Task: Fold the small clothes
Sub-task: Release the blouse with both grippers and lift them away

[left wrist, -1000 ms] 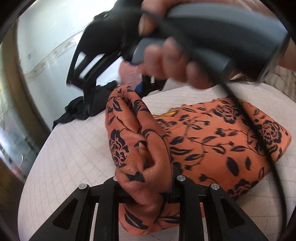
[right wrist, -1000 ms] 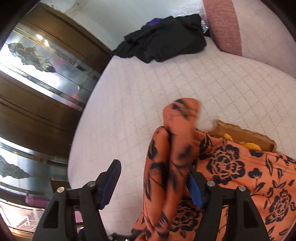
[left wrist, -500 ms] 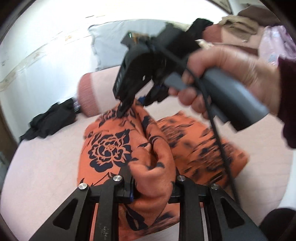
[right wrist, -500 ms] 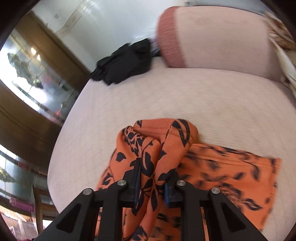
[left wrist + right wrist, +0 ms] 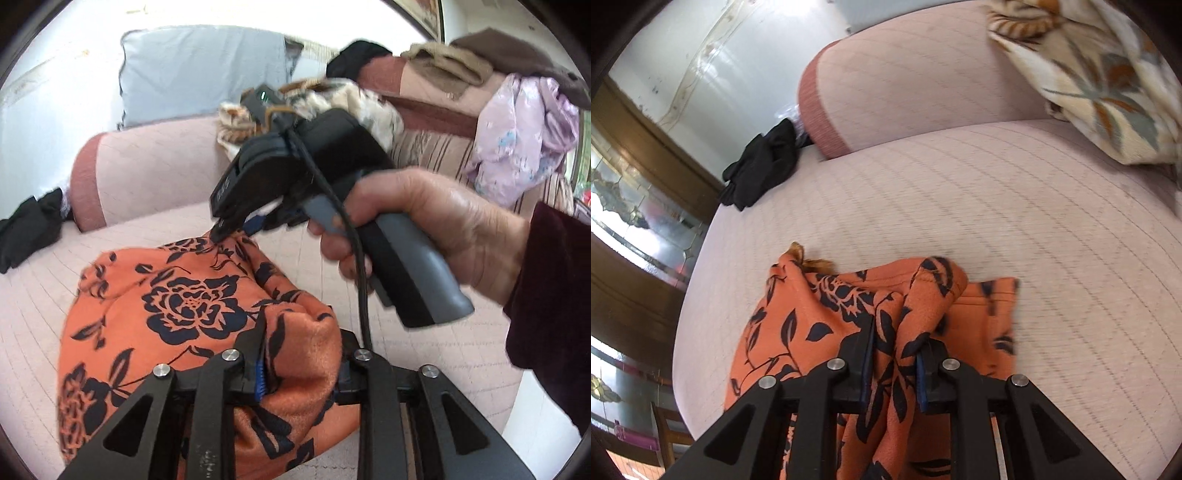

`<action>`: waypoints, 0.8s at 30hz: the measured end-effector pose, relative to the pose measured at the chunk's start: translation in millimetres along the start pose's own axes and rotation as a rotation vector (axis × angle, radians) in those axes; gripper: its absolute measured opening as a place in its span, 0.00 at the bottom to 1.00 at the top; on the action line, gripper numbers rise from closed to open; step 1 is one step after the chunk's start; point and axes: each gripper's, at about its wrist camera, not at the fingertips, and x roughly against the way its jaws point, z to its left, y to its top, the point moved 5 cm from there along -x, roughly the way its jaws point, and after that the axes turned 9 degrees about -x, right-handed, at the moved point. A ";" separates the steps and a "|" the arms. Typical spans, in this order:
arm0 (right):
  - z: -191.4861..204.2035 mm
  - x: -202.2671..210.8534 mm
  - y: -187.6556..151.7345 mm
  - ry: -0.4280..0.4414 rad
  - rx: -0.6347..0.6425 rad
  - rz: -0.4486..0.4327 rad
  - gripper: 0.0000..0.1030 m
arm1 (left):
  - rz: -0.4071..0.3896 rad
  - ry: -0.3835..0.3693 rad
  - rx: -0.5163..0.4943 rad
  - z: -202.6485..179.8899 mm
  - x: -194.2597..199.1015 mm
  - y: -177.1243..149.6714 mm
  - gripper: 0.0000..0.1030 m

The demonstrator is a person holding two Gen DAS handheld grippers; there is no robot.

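- The orange floral garment (image 5: 177,314) sits bunched on the pale pink quilted bed (image 5: 1015,206), toward the bed's near edge, partly lifted off it at both gripped ends.
- Left gripper (image 5: 301,360): its fingers have just been easing apart, yet a thick fold of the orange cloth fills the gap between them and the blue pad on one side presses against the fabric.
- Right gripper (image 5: 895,360): fingers drawn in narrow, clamped on a gathered ridge of the same garment, dark leaf print squeezed between the pads.
- From the left wrist view the person's right hand (image 5: 424,229) wraps the grey handle, its gripper's tip down on the far edge of the cloth.
- A crumpled black garment (image 5: 762,162) lies at the bed's far left corner, beside the pink bolster (image 5: 905,81).
- A leaf-print cushion (image 5: 1104,74) rests at the far right.
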 end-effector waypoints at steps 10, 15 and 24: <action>-57.0 17.6 -3.7 0.044 -0.219 -0.066 0.18 | -0.086 -0.173 -0.002 46.4 66.8 18.5 0.73; -43.2 52.1 -27.0 0.135 -0.243 -0.045 0.19 | -0.076 0.007 0.208 140.3 96.7 -6.6 0.75; 37.5 60.7 -102.3 0.197 -0.117 0.010 0.19 | 0.152 0.200 0.225 181.8 77.1 -70.3 0.75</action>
